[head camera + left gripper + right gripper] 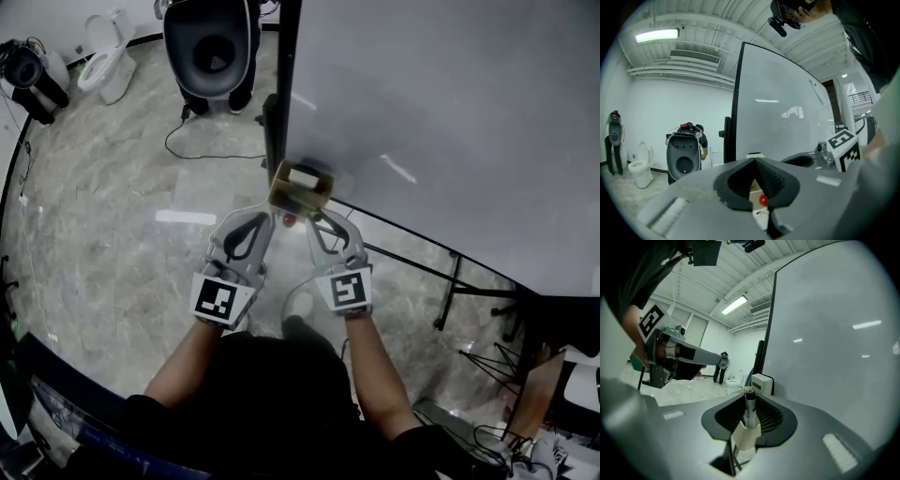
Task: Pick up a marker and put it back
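Observation:
A tan marker box (302, 186) hangs at the lower edge of the whiteboard (441, 112). Both grippers point up at it from below. My right gripper (312, 214) is shut on a grey marker (750, 411) with a dark cap, which stands upright between the pads and points at the box. My left gripper (269, 212) meets the box's lower left corner. Its jaws look closed, with a cream strip of the box (753, 187) between the pads. A small red round end (289, 220) shows between the two gripper tips, just under the box.
The whiteboard's black post (281, 84) and floor legs (469, 281) stand ahead and to the right. A black round machine (211, 47) with a cable (202, 150) is beyond on the marble floor, with a white toilet-shaped object (108, 61) to its left.

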Demonstrator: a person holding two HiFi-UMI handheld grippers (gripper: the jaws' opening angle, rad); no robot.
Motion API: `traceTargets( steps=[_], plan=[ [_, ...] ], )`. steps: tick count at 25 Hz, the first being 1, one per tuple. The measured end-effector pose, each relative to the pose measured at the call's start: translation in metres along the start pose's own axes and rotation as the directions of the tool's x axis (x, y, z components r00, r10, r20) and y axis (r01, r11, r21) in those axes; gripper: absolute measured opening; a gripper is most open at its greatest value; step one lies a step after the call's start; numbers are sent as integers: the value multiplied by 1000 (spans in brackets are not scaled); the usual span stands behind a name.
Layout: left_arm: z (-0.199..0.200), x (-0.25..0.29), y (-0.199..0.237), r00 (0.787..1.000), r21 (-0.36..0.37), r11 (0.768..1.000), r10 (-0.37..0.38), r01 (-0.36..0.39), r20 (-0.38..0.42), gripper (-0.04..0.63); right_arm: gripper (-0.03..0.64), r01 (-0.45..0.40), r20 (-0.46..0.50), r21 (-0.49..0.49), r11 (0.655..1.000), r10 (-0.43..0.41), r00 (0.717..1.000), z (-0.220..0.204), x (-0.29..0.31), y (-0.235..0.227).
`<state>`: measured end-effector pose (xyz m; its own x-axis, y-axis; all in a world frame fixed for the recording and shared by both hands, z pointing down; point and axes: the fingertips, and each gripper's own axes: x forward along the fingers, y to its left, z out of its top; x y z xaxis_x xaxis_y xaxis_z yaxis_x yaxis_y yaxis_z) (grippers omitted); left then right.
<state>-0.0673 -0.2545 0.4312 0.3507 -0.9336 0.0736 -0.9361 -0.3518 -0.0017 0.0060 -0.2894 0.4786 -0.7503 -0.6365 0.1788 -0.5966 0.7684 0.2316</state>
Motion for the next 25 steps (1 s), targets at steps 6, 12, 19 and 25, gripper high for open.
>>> traceTargets(
  steps=[6,12,19,25],
  plan=[
    [-4,0,0,1000,-2,1000,14,-14,-4,4,81,-37,-10,-40,999,37,999,1,5,7],
    [-3,-3,-3,1000,0,1000,13,-13,-8,3,81,-53,-7,-39,998,53,999,2,4,11],
    [-3,-6,-5,1000,5,1000,3,-3,-7,4,104,-49,-39,-25,998,48,998,-6,0,9],
    [-2,-9,-5,1000,6,1000,-3,3,-2,5,127,-33,-47,-13,999,33,998,-8,-1,10]
  ],
)
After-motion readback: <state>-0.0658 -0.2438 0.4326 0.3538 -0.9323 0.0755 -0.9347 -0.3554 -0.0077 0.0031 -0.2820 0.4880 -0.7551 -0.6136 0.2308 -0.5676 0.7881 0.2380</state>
